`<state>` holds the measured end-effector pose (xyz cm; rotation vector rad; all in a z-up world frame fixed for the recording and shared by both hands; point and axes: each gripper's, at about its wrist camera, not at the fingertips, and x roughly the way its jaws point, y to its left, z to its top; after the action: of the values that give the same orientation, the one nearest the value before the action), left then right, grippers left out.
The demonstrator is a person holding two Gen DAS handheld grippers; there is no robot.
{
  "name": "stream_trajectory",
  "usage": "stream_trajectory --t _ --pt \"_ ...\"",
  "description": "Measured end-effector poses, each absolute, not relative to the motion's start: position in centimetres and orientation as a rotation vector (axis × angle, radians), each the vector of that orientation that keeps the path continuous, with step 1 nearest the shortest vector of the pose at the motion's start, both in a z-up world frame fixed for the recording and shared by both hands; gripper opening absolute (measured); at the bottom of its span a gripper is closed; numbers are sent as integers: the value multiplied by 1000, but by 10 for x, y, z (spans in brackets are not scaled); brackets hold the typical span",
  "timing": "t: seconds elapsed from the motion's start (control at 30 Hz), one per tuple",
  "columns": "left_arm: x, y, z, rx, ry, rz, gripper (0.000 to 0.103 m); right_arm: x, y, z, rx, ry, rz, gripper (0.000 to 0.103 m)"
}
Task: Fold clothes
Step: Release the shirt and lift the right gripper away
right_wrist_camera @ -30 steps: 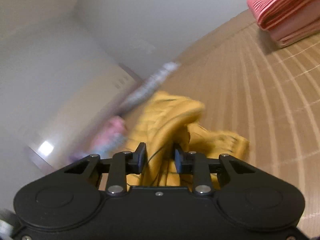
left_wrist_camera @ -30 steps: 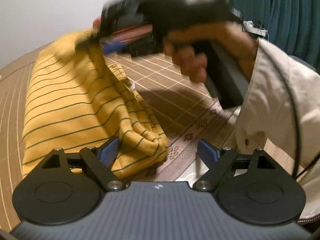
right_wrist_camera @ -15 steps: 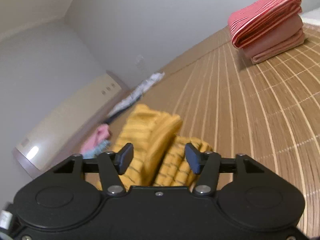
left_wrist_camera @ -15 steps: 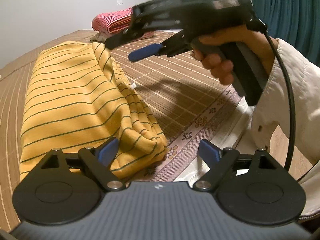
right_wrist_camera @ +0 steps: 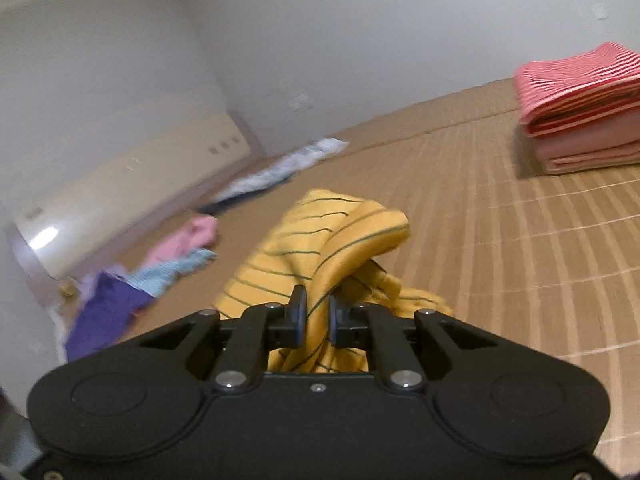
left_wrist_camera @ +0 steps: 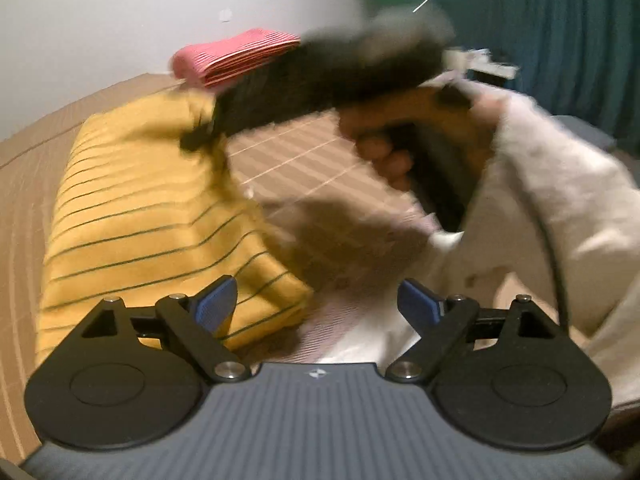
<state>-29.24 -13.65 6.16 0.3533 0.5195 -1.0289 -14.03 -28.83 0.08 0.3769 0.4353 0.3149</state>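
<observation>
A home bedroom. Ahead of the jaws spreads a woven bamboo bed mat (right_wrist_camera: 520,240), with a folded stack of red-striped and pink clothes (right_wrist_camera: 580,108) beyond to the right. Loose pink, blue and purple garments (right_wrist_camera: 152,272) lie heaped to the left by a cream headboard (right_wrist_camera: 120,192), and teal curtains (left_wrist_camera: 560,20) hang behind.

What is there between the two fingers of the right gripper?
A fold of the yellow striped shirt, pinched by the right gripper, seen in the right wrist view.

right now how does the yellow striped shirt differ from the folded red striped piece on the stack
The yellow shirt with thin dark stripes is bunched and lifted at one end, pinched in the right claw; the red-and-white striped garment lies neatly folded on top of a pink folded stack, untouched. The yellow shirt's stripes are sparse and thin; the red garment's are dense. Both are striped and on the woven mat.
</observation>
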Motion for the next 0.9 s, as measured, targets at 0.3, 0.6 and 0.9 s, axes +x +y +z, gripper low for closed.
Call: stream_trajectory --t 0.3,0.6,0.9 --pt "-305 -142 65 410 467 -1013 90 -156 -278 2 239 480 272 35" --pt "-293 -92 91 406 424 -886 90 -204 -220 17 -39 459 461 35" --pt "-240 -82 53 571 565 -896 91 -199 -215 -8 -215 620 409 32"
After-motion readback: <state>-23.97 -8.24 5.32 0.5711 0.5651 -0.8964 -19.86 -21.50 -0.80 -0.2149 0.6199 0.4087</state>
